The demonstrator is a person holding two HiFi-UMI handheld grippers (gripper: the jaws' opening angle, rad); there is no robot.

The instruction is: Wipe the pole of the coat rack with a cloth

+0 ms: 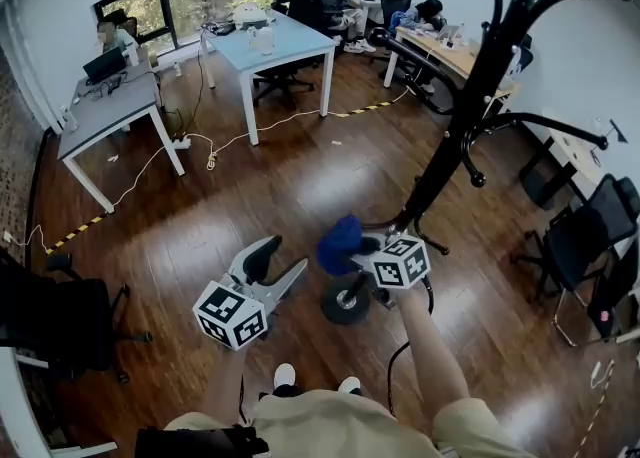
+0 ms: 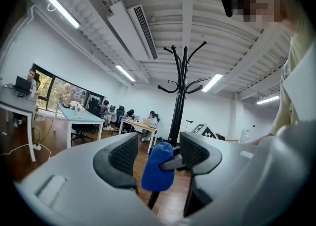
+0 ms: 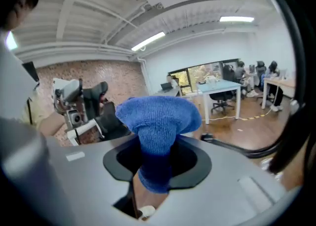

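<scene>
The black coat rack pole [image 1: 470, 96] rises from a round base [image 1: 345, 303] on the wood floor, its curved hooks spreading at the upper right. My right gripper [image 1: 362, 248] is shut on a blue cloth [image 1: 340, 243], held just left of the pole's lower end, above the base. In the right gripper view the cloth [image 3: 158, 121] bulges out of the shut gripper [image 3: 157, 163]. My left gripper [image 1: 280, 266] stands open and empty, lower left of the cloth. In the left gripper view the cloth [image 2: 158, 168] and pole [image 2: 178, 101] show beyond the gripper [image 2: 158, 153].
A black office chair [image 1: 50, 316] stands at the left, folding chairs [image 1: 585, 241] at the right. Desks [image 1: 270, 46] with seated people line the back. A white cable [image 1: 150, 161] and striped tape cross the floor. My shoes [image 1: 285, 376] are near the base.
</scene>
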